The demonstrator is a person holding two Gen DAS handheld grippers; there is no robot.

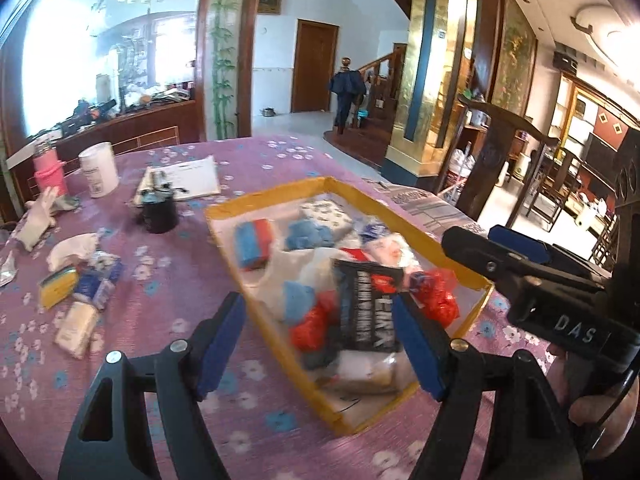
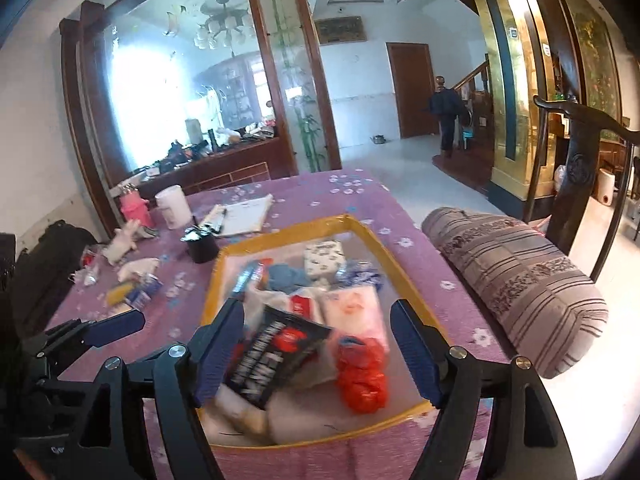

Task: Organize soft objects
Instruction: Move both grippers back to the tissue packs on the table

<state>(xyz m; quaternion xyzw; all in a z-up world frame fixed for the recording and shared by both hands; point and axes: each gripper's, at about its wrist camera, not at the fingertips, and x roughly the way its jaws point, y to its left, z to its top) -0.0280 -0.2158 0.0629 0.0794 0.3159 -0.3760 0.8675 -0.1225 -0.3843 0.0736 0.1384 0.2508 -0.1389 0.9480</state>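
Note:
A yellow-rimmed tray (image 1: 402, 216) on the purple tablecloth holds several soft things: a black packet (image 1: 366, 308), red bags (image 1: 436, 300), a red-and-blue sponge (image 1: 253, 246), a blue cloth (image 1: 306, 236). My left gripper (image 1: 320, 344) is open and empty above the tray's near left rim. My right gripper (image 2: 316, 352) is open and empty over the tray (image 2: 384, 248), above the black packet (image 2: 276, 360). It also shows in the left wrist view (image 1: 492, 256). Loose soft items lie left: a yellow sponge (image 1: 58, 286), a tissue pack (image 1: 100, 280), a white cloth (image 1: 70, 250).
A white cup (image 1: 98, 174), a pink bottle (image 1: 48, 170), a black pot (image 1: 159, 212) and papers (image 1: 188, 178) stand at the back left. A rolled striped blanket (image 2: 516, 284) lies at the table's right edge. A wooden chair (image 1: 504, 152) stands beyond.

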